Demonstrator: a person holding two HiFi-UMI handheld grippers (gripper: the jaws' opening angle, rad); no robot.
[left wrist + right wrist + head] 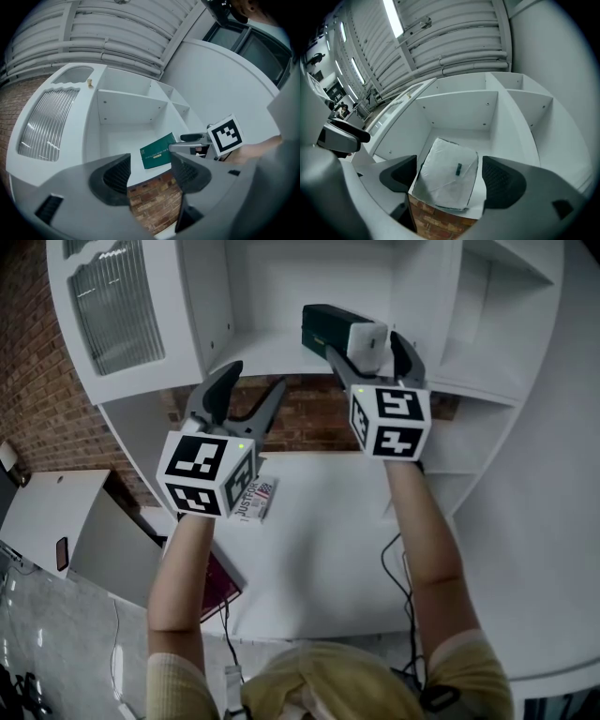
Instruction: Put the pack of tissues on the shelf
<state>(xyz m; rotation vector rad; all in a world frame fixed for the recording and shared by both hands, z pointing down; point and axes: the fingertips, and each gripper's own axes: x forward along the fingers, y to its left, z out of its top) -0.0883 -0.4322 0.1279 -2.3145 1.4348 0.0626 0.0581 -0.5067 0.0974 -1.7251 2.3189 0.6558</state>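
The pack of tissues (330, 327), dark green with a white end, lies on the white shelf (258, 352) near its front edge. My right gripper (368, 345) reaches in around its near end. In the right gripper view the white end of the pack (447, 173) lies between the spread jaws, with a gap at the right pad (499, 180); the gripper (449, 177) is open. My left gripper (248, 390) hangs left of it below the shelf edge, open and empty. The left gripper view shows the green pack (158, 151) and the right gripper (194, 140) beside it.
A white desk (328, 549) lies below the shelf, with a printed booklet (255, 500) on it, a dark red item (220, 582) at its left edge and cables (398, 568). A ribbed glass cabinet door (117, 296) stands left. Brick wall (56, 409) shows behind. Upright dividers (511, 122) bound the shelf.
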